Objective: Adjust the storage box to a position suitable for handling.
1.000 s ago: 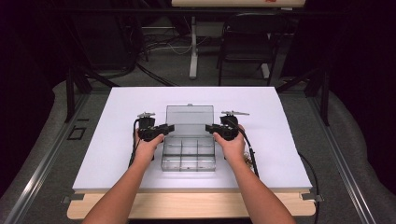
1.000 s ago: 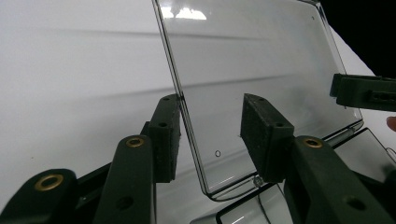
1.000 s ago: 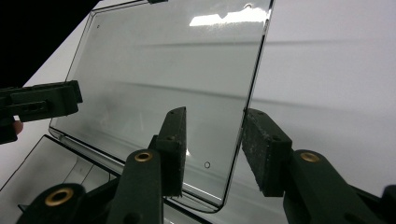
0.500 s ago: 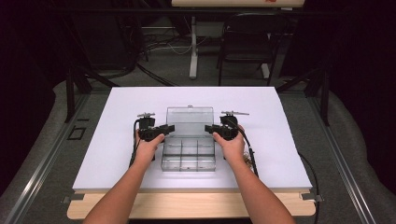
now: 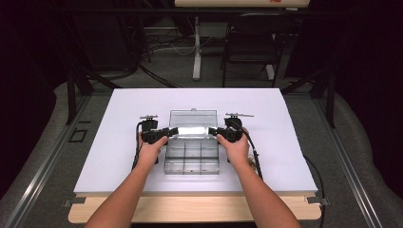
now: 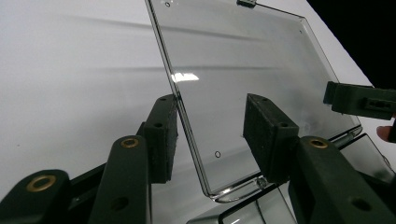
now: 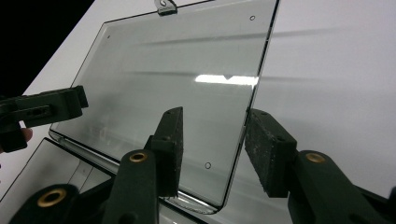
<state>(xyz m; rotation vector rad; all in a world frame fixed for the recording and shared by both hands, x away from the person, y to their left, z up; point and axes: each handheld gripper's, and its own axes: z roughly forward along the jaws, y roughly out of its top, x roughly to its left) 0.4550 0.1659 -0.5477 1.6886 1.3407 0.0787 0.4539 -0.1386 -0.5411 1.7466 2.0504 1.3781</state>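
Observation:
A clear plastic compartment box (image 5: 192, 159) lies on the white table (image 5: 285, 142) with its lid (image 5: 192, 119) swung open and flat behind it. My left gripper (image 5: 174, 131) is at the lid's left edge near the hinge, and my right gripper (image 5: 212, 131) is at its right edge. In the left gripper view the lid (image 6: 243, 56) has its edge running between the left gripper's (image 6: 210, 119) spread jaws. In the right gripper view the lid (image 7: 177, 65) passes between the right gripper's (image 7: 212, 123) jaws the same way. Both pairs of jaws have just been opening, and the pads do not clamp the lid.
The box's compartments look empty. A small latch tab (image 7: 166, 7) sits on the lid's far edge. White tabletop stretches to both sides of the box. Beyond the table's far edge stand a chair (image 5: 252, 42) and a stand.

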